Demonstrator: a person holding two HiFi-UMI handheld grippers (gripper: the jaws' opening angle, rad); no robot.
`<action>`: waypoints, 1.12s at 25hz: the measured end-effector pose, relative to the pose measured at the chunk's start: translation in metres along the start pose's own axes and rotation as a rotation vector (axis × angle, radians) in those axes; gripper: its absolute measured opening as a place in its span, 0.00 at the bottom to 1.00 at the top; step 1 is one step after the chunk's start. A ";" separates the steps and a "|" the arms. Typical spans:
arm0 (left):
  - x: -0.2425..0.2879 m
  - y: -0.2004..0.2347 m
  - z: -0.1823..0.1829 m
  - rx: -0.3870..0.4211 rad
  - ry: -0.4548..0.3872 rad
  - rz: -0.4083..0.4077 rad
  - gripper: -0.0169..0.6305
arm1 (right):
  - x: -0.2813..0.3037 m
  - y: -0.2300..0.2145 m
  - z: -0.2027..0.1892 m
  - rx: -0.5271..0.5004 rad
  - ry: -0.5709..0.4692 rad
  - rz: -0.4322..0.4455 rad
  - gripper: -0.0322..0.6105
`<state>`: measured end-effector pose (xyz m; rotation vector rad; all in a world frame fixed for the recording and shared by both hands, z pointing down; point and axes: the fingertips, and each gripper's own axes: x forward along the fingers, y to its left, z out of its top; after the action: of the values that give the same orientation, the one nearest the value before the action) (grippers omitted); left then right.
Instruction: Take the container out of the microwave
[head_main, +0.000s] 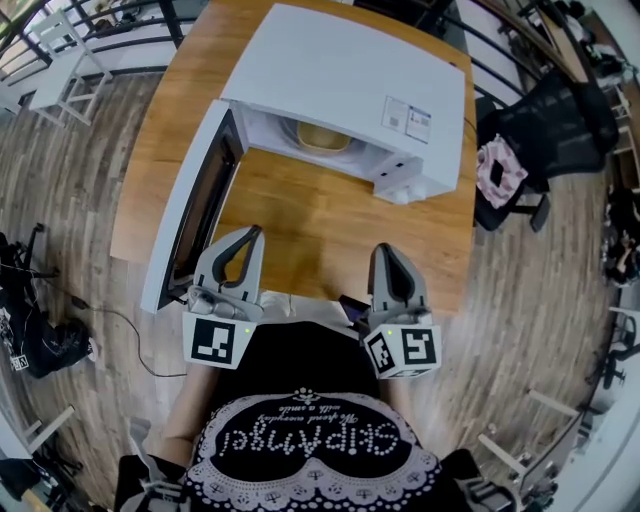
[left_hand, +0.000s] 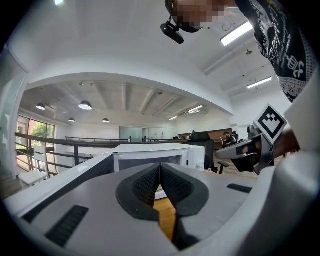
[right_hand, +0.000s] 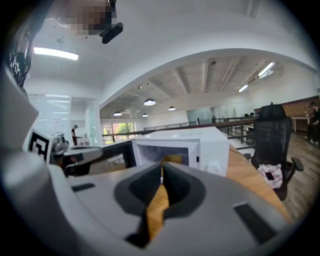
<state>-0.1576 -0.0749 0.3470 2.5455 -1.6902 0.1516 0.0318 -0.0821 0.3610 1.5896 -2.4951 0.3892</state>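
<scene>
Head view, looking steeply down: white microwave (head_main: 340, 75) on a wooden table (head_main: 320, 225), its door (head_main: 195, 205) swung wide to the left. The yellowish container (head_main: 322, 137) sits inside the cavity, near the middle. Left gripper (head_main: 250, 232) and right gripper (head_main: 388, 250) hover over the table's near edge, well apart from the microwave, bare tabletop between. Both tongs clenched, pads meeting, nothing held. Right gripper view looks level into the cavity and catches the container as a yellow patch just above its closed tips. Left gripper view shows only the microwave's front and open door; its own jaws cover the cavity's lower part, so the container cannot be made out there. A black office chair (head_main: 545, 130) stands off the table's right side with a pink cloth (head_main: 498, 170) on its seat. White chair (head_main: 70, 55) far left.
</scene>
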 end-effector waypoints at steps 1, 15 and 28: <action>0.002 0.000 0.001 0.001 0.000 0.004 0.07 | 0.001 -0.004 0.003 -0.003 -0.002 0.000 0.11; 0.030 -0.006 0.014 0.026 -0.008 0.000 0.07 | -0.012 -0.063 0.006 0.008 0.018 -0.114 0.11; 0.040 -0.007 0.010 0.036 0.011 -0.011 0.07 | -0.021 -0.092 0.007 -0.001 0.032 -0.180 0.11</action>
<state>-0.1358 -0.1097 0.3425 2.5742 -1.6839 0.1964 0.1243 -0.1034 0.3611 1.7752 -2.3038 0.3844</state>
